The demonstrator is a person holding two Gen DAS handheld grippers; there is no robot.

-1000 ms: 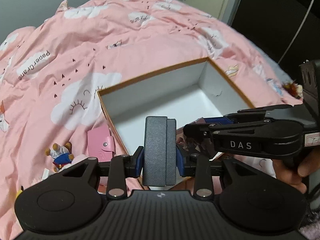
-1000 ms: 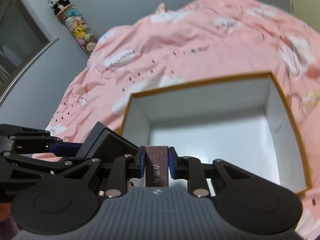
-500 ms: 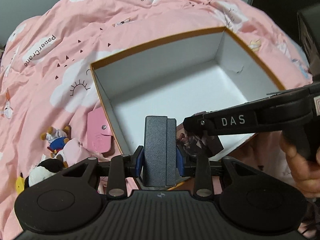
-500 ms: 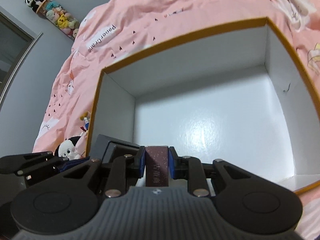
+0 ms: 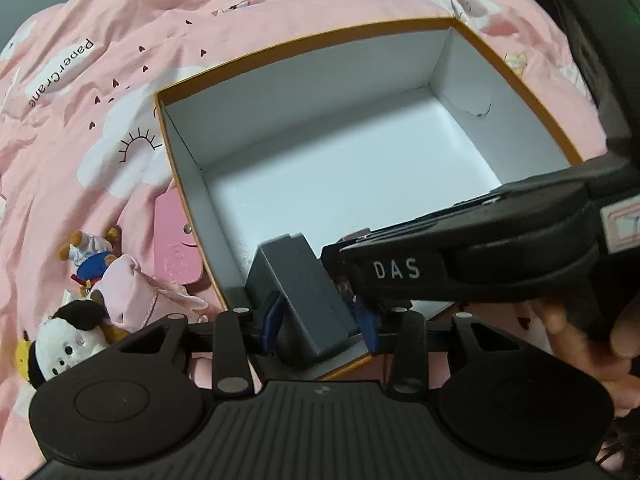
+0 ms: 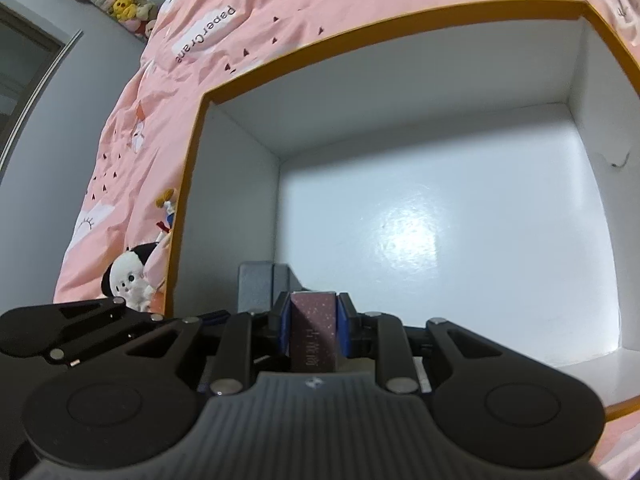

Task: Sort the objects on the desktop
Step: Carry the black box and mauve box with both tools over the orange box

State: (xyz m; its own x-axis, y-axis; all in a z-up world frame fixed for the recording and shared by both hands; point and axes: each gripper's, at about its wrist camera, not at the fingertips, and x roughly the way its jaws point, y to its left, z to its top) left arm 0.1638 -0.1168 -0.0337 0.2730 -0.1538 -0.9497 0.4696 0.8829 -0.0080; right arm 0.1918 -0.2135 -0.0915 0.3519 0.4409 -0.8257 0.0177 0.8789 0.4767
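Note:
An open white box with an orange rim (image 5: 304, 42) (image 6: 400, 20) lies on the pink bedspread. My left gripper (image 5: 320, 320) has its jaws spread; the dark grey case (image 5: 304, 296) lies tilted between them in the box's near-left corner, loose from the pads. The case also shows in the right wrist view (image 6: 260, 286). My right gripper (image 6: 314, 332) is shut on a small maroon box (image 6: 314, 336) and holds it low inside the white box, beside the grey case. In the left wrist view the right gripper's black body (image 5: 460, 268) crosses from the right.
Left of the box lie a pink card holder (image 5: 174, 240), a small bear doll (image 5: 90, 254), a pink pouch (image 5: 128, 292) and a black-and-white plush (image 5: 64, 348) (image 6: 128, 276). Stuffed toys (image 6: 104, 0) hang on the grey wall.
Both grippers moved down into the box. The left jaws opened and the grey case, held upright before, now lies tilted in the box corner. The right gripper still holds the maroon box.

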